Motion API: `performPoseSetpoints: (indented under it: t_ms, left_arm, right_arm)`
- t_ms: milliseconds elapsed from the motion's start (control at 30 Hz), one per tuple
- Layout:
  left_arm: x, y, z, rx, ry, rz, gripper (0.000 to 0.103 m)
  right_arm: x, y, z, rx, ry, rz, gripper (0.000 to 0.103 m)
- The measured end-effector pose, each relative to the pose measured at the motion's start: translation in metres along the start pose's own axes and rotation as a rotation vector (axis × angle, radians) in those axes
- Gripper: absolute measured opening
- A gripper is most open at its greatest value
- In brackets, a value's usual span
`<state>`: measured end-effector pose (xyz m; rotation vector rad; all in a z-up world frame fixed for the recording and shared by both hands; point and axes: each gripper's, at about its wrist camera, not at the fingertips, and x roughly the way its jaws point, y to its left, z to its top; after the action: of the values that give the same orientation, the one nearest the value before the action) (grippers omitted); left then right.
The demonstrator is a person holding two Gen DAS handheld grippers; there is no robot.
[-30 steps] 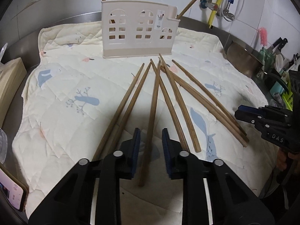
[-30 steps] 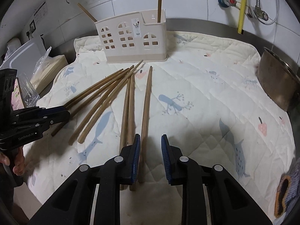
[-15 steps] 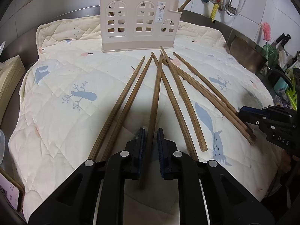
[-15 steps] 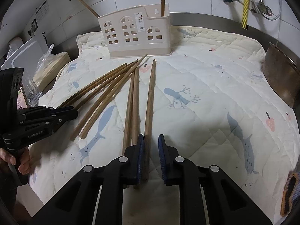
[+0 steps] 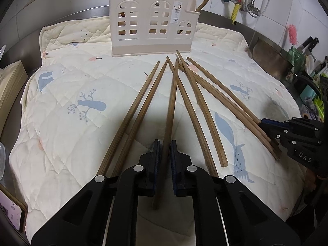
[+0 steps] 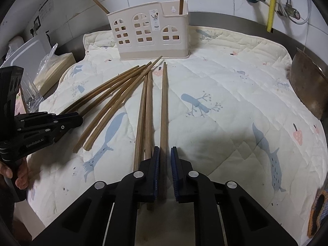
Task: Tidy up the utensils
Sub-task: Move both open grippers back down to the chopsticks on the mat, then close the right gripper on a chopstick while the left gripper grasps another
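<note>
I see open quilted mat [image 6: 235, 94] right of the chopsticks [image 6: 164, 106]; the caddy [image 6: 151, 34] blocks the far side.

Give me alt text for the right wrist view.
The right gripper is shut on one wooden chopstick lying on a quilted mat. Seven more chopsticks fan out leftward; the left gripper reaches them. Behind stands a beige utensil holder.

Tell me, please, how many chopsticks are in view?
10 chopsticks: two stand in the holder, one at each end; eight lie fanned on the quilted cloth, one of them gripped in the left tool and one in the right tool. Overlaps may hide more.
</note>
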<state>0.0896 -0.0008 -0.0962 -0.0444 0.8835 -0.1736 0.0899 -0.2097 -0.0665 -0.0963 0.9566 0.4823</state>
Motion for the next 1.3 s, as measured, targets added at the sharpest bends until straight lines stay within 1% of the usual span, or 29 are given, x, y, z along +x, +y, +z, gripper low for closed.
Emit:
performPoseSetpoints:
  t_ms: [67, 133, 300, 467, 567, 700, 733, 800, 933, 1100, 1300]
  left_arm:
    - [0.000, -0.001, 0.000, 0.001, -0.001, 0.005, 0.008]
    - [-0.001, -0.002, 0.000, -0.001, 0.000, 0.004, 0.006]
    - [-0.008, -0.004, 0.002, 0.008, -0.011, -0.005, 0.006]
    - [-0.023, -0.006, 0.009, 0.023, -0.047, -0.003, 0.006]
    - [-0.038, -0.007, 0.018, 0.030, -0.083, -0.001, 0.006]
    - [-0.059, -0.010, 0.036, 0.045, -0.127, -0.030, 0.006]
    - [-0.063, -0.011, 0.041, 0.053, -0.126, -0.033, 0.006]
    - [-0.068, -0.013, 0.048, 0.078, -0.129, -0.011, 0.006]
    - [-0.075, -0.015, 0.052, 0.109, -0.127, -0.006, 0.006]
    - [-0.074, -0.011, 0.048, 0.110, -0.105, 0.017, 0.006]
    - [-0.062, -0.014, 0.036, 0.117, -0.053, 0.006, 0.006]
  right_arm:
    - [0.000, 0.000, 0.000, -0.005, -0.003, -0.005, 0.007]
    - [-0.002, -0.001, -0.001, 0.000, -0.007, -0.002, 0.007]
    - [-0.014, -0.004, 0.002, 0.002, -0.039, -0.007, 0.007]
    - [-0.044, -0.005, 0.016, -0.012, -0.125, -0.021, 0.007]
    - [-0.064, -0.005, 0.031, -0.032, -0.187, -0.026, 0.007]
    - [-0.084, -0.004, 0.056, -0.064, -0.251, -0.016, 0.006]
    - [-0.088, -0.004, 0.063, -0.074, -0.262, -0.014, 0.006]
    - [-0.093, -0.003, 0.074, -0.086, -0.284, -0.014, 0.006]
    - [-0.097, -0.002, 0.086, -0.101, -0.304, -0.010, 0.006]
    - [-0.092, 0.001, 0.086, -0.109, -0.298, -0.007, 0.007]
    - [-0.093, -0.001, 0.083, -0.106, -0.298, -0.007, 0.007]
